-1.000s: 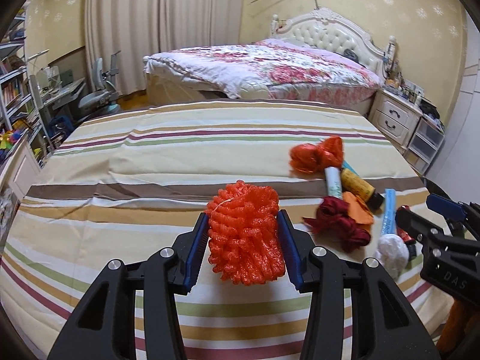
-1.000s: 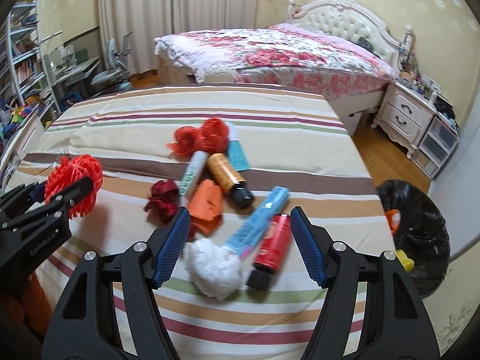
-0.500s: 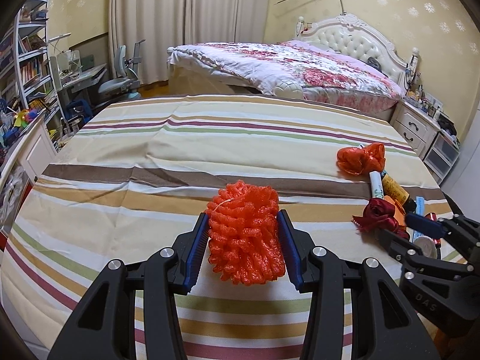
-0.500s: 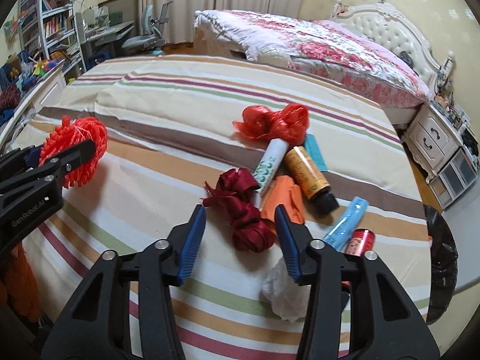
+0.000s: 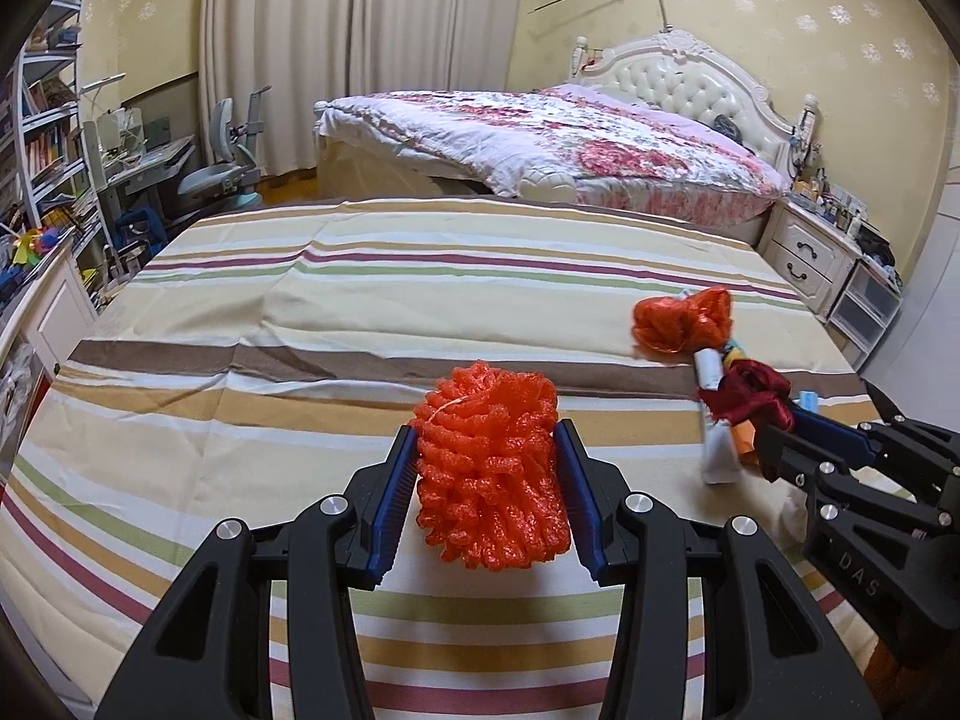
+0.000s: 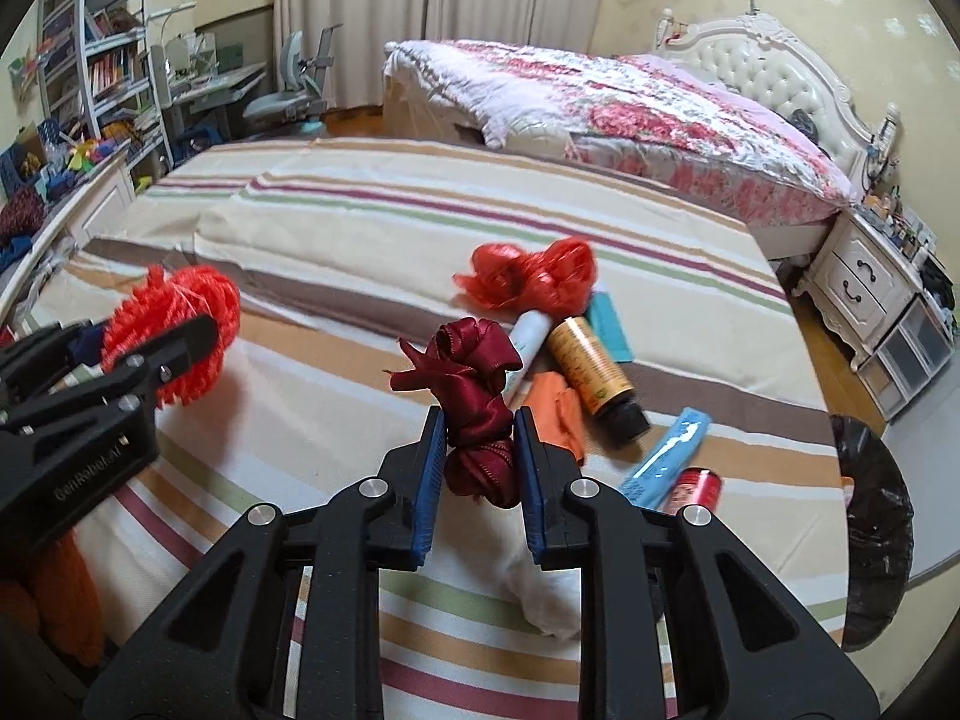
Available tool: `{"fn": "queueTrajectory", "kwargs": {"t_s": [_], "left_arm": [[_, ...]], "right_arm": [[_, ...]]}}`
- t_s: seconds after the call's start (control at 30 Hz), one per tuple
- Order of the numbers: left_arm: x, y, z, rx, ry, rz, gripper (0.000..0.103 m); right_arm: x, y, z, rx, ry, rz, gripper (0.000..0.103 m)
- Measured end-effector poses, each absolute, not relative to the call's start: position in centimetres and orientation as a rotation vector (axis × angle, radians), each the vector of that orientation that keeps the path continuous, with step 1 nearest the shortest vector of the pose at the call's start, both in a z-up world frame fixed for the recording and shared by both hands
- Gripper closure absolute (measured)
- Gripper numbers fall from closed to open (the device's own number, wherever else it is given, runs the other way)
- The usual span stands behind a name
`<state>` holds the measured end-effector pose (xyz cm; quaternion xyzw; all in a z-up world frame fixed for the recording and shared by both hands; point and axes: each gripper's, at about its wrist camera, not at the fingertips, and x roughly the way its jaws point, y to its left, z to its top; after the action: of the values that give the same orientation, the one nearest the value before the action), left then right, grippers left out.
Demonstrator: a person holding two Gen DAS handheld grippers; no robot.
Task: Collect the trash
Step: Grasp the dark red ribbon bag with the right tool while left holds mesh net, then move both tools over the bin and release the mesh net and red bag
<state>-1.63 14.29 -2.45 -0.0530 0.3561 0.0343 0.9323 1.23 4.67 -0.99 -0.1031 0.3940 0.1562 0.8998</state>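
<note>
My left gripper (image 5: 486,429) is shut on an orange foam net (image 5: 489,480), held just above the striped bed (image 5: 300,330). In the right wrist view my right gripper (image 6: 478,414) is closing on a dark red ribbon bundle (image 6: 474,360), and its blue pads press the bundle's lower half. More trash lies behind the ribbon: a red plastic bag (image 6: 528,282), a white tube (image 6: 528,336), an amber bottle (image 6: 591,369), an orange scrap (image 6: 558,414), a blue wrapper (image 6: 666,456) and a red can (image 6: 696,489). A white crumpled tissue (image 6: 546,594) sits under the right gripper.
A bin lined with a black bag (image 6: 870,516) stands on the floor off the bed's right edge. A second bed with a floral quilt (image 5: 540,144) lies behind. A nightstand (image 6: 864,276) is at the right; a desk, chair and shelves (image 5: 60,168) are at the left.
My right gripper moved left from the tissue and can to the dark red ribbon and shut on it. The left gripper kept its hold on the orange net.
</note>
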Motion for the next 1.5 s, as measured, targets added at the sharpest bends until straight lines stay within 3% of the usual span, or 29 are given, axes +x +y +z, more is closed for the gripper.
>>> {"fn": "queueTrajectory", "kwargs": {"t_s": [0.37, 1.5], "left_arm": [[-0.3, 8.8, -0.3, -0.067, 0.683, -0.054, 0.057], [5.0, -11.7, 1.1, 0.103, 0.641, -0.384, 0.057]], "right_arm": [[1.7, -1.9, 1.3, -0.099, 0.764, 0.191, 0.081], [1.6, -21.3, 0.7, 0.100, 0.722, -0.218, 0.080]]}}
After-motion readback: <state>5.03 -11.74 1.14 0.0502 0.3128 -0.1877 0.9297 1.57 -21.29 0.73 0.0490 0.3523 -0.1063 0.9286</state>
